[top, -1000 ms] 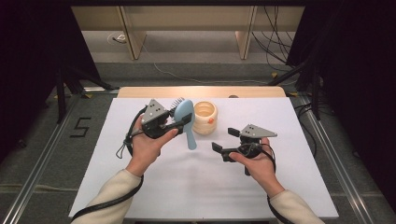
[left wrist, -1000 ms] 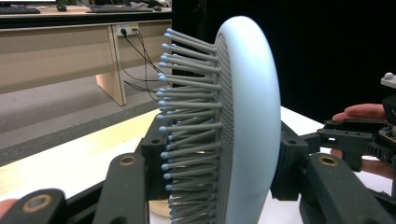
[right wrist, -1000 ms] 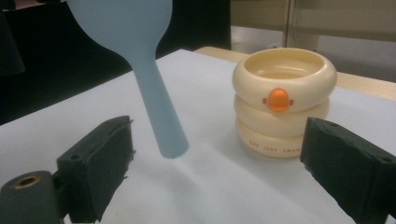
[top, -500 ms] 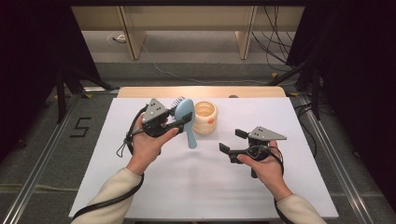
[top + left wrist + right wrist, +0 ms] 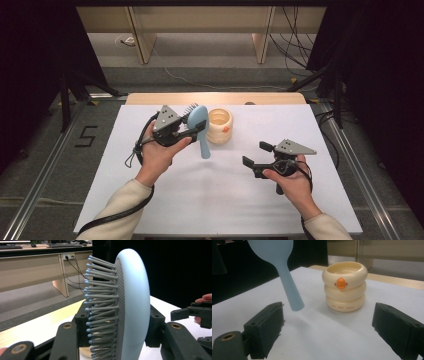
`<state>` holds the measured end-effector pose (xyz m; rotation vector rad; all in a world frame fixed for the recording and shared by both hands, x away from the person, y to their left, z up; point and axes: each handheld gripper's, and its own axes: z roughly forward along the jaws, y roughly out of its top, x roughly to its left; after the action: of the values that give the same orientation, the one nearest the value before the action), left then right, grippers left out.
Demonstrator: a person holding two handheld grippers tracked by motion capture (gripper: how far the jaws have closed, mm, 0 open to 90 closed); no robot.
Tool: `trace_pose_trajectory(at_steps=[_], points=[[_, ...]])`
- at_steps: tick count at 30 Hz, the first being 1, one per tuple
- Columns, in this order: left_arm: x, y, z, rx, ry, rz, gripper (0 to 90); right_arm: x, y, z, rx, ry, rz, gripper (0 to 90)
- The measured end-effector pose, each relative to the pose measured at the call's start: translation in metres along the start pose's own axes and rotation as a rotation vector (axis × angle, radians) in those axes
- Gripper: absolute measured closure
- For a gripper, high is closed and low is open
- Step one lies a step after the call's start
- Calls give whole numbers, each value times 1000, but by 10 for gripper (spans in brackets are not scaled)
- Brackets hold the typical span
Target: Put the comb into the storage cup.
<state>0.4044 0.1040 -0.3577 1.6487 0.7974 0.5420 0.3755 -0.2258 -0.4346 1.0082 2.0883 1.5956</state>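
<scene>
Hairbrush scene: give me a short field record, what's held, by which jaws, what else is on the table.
held item: light blue plastic hairbrush with grey bristles
held by: left gripper, jaws clamped on the brush head
brush pose: off the table, handle pointing down
right gripper: jaws open, nothing between them
nearby: cream ribbed cup with orange dot, upright on white table

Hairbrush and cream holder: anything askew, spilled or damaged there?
Nothing stands out. The hairbrush hangs handle-down off the table, clamped at its head by the left gripper. The cream holder stands upright, and the right gripper is open.
</scene>
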Motion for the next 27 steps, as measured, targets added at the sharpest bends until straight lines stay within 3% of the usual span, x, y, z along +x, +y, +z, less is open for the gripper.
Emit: trace_pose_trajectory(at_steps=[27], points=[[0, 10, 8, -22, -3, 10, 506, -12, -20, -24, 2, -38, 19, 126]])
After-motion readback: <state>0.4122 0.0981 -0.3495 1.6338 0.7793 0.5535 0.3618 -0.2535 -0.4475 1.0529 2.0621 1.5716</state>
